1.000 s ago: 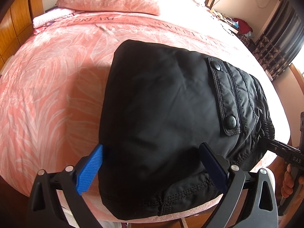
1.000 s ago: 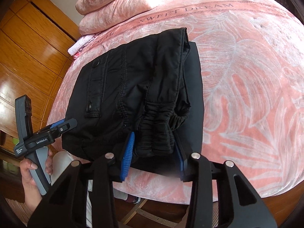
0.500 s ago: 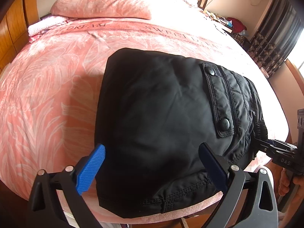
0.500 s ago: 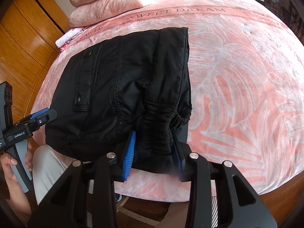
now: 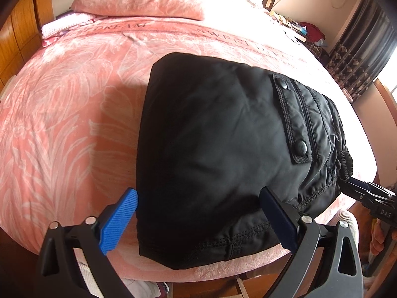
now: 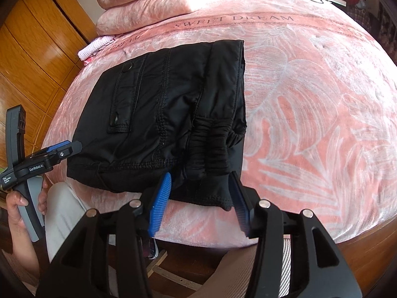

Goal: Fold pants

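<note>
The black pants (image 5: 211, 136) lie folded into a compact bundle near the front edge of the pink bed (image 5: 62, 111), pocket flap with snaps on top. My left gripper (image 5: 198, 213) hovers open and wide over the bundle's near hem, its pads clear of the cloth. In the right wrist view the pants (image 6: 168, 104) show their gathered elastic band (image 6: 211, 146) at the near right corner. My right gripper (image 6: 199, 193) straddles that band; its jaws are opening, the band lies between them and the pads no longer press on it. The left gripper (image 6: 62, 151) is at the bundle's left corner.
Pink pillows (image 5: 139, 0) and a small folded cloth (image 5: 64, 26) lie at the head of the bed. A wooden wardrobe (image 6: 32, 49) stands close on the left, dark curtains (image 5: 359, 57) on the right. A hand (image 6: 17, 206) holds the left gripper's handle. The bed edge is just below both grippers.
My right gripper's jaws, pinched on the elastic band before, have spread apart and let it go. The left gripper stays open over the near hem.
</note>
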### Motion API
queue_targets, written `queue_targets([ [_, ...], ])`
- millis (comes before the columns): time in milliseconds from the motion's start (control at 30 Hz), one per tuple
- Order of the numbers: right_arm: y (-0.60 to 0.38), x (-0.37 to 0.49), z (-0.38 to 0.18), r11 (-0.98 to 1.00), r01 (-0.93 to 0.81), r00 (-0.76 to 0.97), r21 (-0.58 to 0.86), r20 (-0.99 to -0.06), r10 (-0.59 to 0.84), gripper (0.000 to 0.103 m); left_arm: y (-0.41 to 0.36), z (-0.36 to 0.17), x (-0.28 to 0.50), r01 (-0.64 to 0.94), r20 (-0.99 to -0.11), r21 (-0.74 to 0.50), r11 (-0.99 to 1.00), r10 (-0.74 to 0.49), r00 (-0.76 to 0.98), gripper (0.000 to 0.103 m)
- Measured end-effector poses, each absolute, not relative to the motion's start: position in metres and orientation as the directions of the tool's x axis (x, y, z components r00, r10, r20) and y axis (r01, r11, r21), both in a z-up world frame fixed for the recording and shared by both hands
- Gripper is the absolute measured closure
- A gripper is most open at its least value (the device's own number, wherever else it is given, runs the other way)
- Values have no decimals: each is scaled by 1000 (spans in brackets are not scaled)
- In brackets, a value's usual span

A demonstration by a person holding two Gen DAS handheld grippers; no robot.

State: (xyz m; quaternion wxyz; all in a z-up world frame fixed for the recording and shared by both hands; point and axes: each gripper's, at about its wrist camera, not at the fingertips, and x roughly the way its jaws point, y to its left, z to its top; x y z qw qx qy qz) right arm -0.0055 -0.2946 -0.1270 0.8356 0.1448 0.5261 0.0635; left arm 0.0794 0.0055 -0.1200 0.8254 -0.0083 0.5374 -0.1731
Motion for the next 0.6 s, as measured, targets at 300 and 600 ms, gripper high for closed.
queue_targets([
  [300, -303, -8, -134, 905, 61, 450, 422, -821, 352, 85, 19, -135, 72, 240, -883, -280, 930, -347, 315, 4],
  [600, -302, -4, -147, 915, 71, 410, 398, -848, 337, 88, 15, -146, 81, 238, -887, -277, 931, -343, 310, 3],
])
